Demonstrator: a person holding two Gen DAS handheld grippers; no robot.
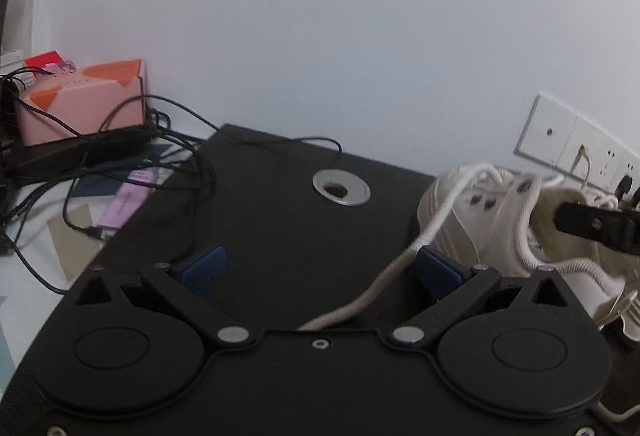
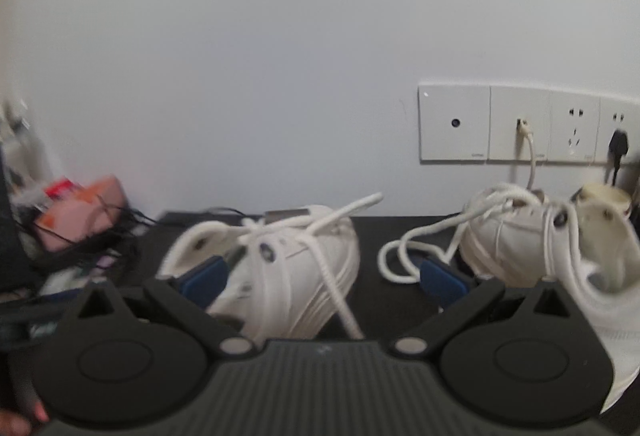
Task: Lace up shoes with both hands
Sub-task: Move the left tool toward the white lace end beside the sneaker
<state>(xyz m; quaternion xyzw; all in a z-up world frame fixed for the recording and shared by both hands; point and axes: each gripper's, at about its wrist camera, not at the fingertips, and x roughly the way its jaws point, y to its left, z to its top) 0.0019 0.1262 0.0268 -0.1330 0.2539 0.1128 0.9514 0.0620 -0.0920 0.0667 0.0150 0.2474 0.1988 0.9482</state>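
Two white sneakers stand on a black table. In the right wrist view one shoe sits between my open right gripper's blue pads, with a loose white lace running down toward the gripper body. The second shoe stands to the right with its lace coiled on the table. In the left wrist view my left gripper is open; a white lace from a shoe at the right drapes between its fingers, not pinched. A black gripper part reaches over that shoe.
A pink and orange box and tangled black cables lie at the left. A round metal cable grommet sits in the black table. White wall sockets with plugs are behind the shoes.
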